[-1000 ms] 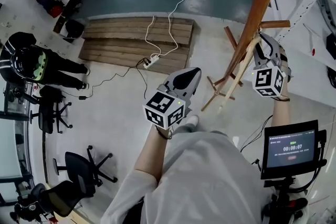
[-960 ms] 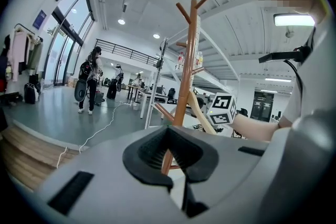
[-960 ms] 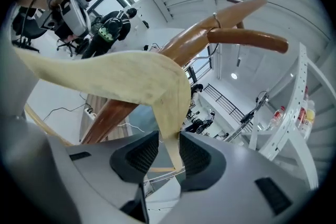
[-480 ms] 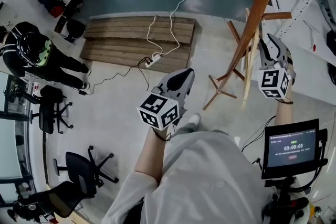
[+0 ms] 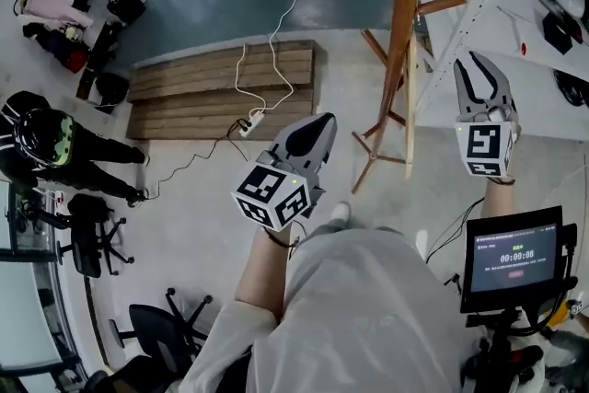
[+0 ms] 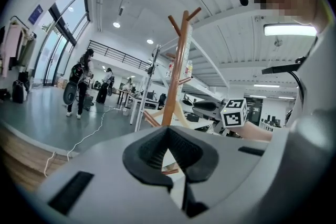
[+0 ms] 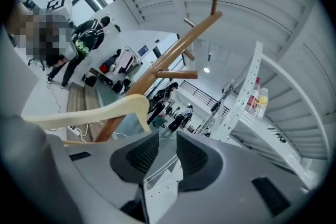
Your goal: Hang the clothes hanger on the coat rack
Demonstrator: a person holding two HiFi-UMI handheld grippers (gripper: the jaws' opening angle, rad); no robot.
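Head view shows the clothes hanger (image 5: 411, 106) as a pale stick right beside the brown pole of the coat rack (image 5: 403, 23), touching it or almost. It hangs straight down and nothing grips it. So I think its hook sits on a peg, but no view shows the hook.

The right gripper (image 5: 479, 69) is near the hanger, on its right, not touching. Its jaws are apart with only air between them. I think it is close so it can catch the hanger if it slips.

The left gripper (image 5: 324, 126) is lower, in front of the person's body, well away from the rack. Its jaws are pressed together on nothing. It has no job here, so it is held out of the way.

The right gripper view shows something more: the hanger's curved arm passes left of the jaws, not between them. The left gripper view shows the rack standing tall, with the hanger below the top pegs. Only the head view shows the rack's feet on the floor, the wooden boards (image 5: 221, 87) and the screen (image 5: 511, 258).
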